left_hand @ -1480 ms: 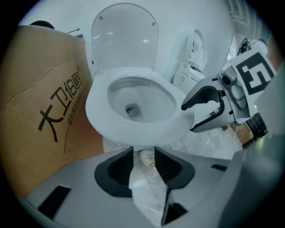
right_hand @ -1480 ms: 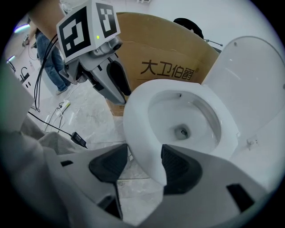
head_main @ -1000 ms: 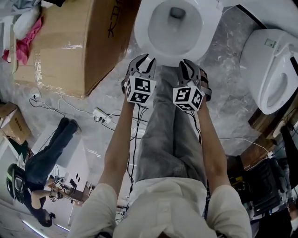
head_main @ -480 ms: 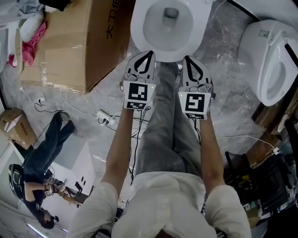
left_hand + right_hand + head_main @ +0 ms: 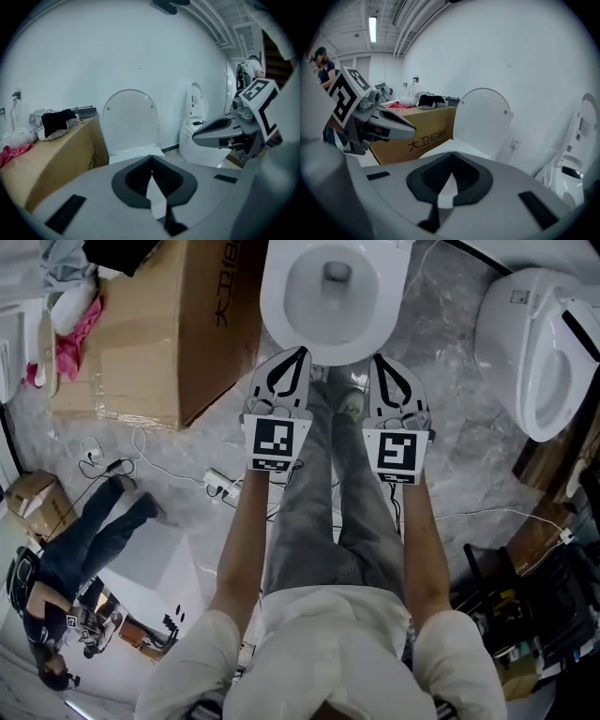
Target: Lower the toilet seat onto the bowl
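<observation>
The left claw (image 5: 296,352) and right claw (image 5: 380,359) are hanging side by side just in front of the toilet, each with its jaws pressing together on nothing. The seat (image 5: 273,298) is lying flat on the bowl (image 5: 330,313), and the lid (image 5: 129,117) is standing upright behind.

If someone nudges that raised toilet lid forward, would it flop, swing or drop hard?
The raised toilet lid looks like thin, stiff plastic, so it probably won't bend. It stands upright behind the bowl, seemingly hinged at its base, so a push should swing it down, perhaps slamming.
</observation>
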Tool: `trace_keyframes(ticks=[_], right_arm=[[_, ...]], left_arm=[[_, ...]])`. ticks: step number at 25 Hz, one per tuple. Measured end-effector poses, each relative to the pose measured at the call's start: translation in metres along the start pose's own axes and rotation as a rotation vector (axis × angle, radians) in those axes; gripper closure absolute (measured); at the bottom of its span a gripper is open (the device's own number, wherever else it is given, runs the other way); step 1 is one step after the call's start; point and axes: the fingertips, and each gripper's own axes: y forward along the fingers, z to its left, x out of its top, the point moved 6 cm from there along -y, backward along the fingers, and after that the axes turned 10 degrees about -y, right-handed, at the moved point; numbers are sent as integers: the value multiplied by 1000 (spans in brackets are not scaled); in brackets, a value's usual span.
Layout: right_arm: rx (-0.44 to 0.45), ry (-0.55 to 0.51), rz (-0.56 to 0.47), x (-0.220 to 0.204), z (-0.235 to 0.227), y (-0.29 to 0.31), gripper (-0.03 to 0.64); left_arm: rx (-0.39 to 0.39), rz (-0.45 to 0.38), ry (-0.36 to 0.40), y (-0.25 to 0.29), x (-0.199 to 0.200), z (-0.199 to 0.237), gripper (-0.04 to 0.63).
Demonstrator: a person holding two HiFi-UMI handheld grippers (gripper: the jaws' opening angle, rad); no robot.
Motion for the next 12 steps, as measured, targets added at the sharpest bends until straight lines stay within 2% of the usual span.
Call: trace_keyframes(ticks=[12], right_arm=[[-68, 40, -4, 8, 0, 12, 611]], left_arm=[[-60, -41, 8, 13, 7, 19, 581]])
